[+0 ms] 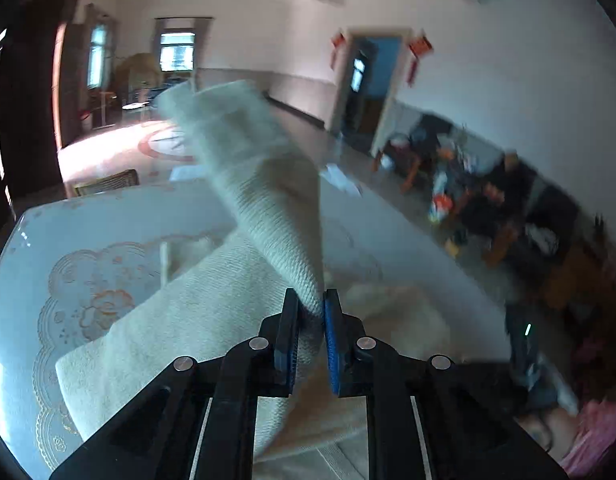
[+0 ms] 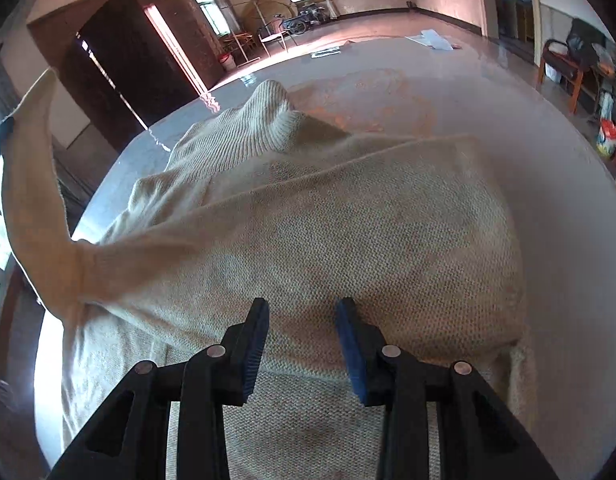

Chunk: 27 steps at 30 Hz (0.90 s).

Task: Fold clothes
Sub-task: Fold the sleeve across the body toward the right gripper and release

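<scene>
A cream knit sweater [image 2: 328,220] lies on a round white table [image 2: 568,220], partly folded, its ribbed collar at the far side. My left gripper [image 1: 312,304] is shut on the sweater's sleeve [image 1: 267,184] and holds it lifted above the table [image 1: 47,248]; the sleeve stands up and is blurred. That raised sleeve also shows at the left of the right wrist view [image 2: 31,200]. My right gripper [image 2: 301,312] is open and empty, just above the sweater's near folded part.
The table has an orange flower pattern [image 1: 95,300]. Beyond it lie shiny floor, papers on the floor [image 2: 432,38], chairs [image 2: 275,36], a dark door [image 2: 127,64], and cluttered furniture along the right wall [image 1: 488,200].
</scene>
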### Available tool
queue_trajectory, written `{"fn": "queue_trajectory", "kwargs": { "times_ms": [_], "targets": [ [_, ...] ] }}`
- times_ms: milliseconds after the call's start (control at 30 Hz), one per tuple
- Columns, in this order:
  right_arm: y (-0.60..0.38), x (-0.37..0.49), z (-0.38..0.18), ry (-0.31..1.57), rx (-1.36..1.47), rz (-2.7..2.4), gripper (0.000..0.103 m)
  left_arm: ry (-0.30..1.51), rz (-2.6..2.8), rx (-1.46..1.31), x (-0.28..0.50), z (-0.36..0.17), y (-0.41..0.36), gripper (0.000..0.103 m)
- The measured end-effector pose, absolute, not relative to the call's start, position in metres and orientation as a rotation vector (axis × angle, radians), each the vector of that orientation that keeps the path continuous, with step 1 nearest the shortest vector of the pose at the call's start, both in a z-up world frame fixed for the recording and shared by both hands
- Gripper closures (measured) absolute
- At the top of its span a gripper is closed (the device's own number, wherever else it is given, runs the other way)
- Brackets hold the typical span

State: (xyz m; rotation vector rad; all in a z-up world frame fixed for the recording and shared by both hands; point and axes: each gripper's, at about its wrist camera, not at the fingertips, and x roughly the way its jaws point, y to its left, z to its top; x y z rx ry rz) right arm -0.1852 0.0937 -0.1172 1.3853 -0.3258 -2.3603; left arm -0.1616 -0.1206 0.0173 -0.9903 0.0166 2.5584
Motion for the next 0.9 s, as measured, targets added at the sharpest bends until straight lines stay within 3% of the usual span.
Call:
{"fn": "queue_trajectory", "kwargs": {
  "times_ms": [33, 67, 167, 333, 500, 567, 633, 733, 800, 900],
  "targets": [
    [0.104, -0.184, -0.117, -0.381, 1.400, -2.361, 0.068, 0.165, 2.512, -1.079, -0.160, -0.005, -0.084, 0.086],
    [0.115, -0.183, -0.118, -0.436, 1.414, -2.360, 0.068, 0.187, 2.481, -1.161, -0.154, -0.024, -0.067, 0.086],
    [0.148, -0.171, -0.115, -0.504, 1.473, -2.360, 0.068, 0.030, 2.440, -1.293, -0.129, -0.053, -0.072, 0.085],
    [0.176, -0.149, -0.109, -0.441, 1.505, -2.380, 0.068, 0.070, 2.669, -1.336, -0.104, -0.063, -0.130, 0.053],
    [0.172, -0.149, -0.094, -0.455, 1.428, -2.413, 0.068, 0.060, 2.799, -1.481, -0.102, -0.082, -0.207, 0.053],
    [0.157, -0.154, -0.095, -0.384, 1.426, -2.400, 0.068, 0.039, 2.879, -1.509, -0.096, -0.084, -0.234, 0.053],
    [0.142, -0.159, -0.096, -0.305, 1.427, -2.385, 0.068, 0.016, 2.960, -1.537, -0.089, -0.087, -0.262, 0.042],
    [0.119, -0.149, -0.107, -0.129, 1.450, -2.354, 0.068, -0.020, 3.081, -1.576, -0.080, -0.090, -0.303, 0.040],
    [0.106, -0.142, -0.117, 0.021, 1.464, -2.361, 0.068, -0.219, 3.201, -1.635, -0.063, -0.092, -0.343, 0.041],
    [0.095, -0.136, -0.118, 0.164, 1.436, -2.387, 0.067, -0.697, 3.224, -1.668, -0.031, -0.098, -0.393, 0.042]
  ]
}}
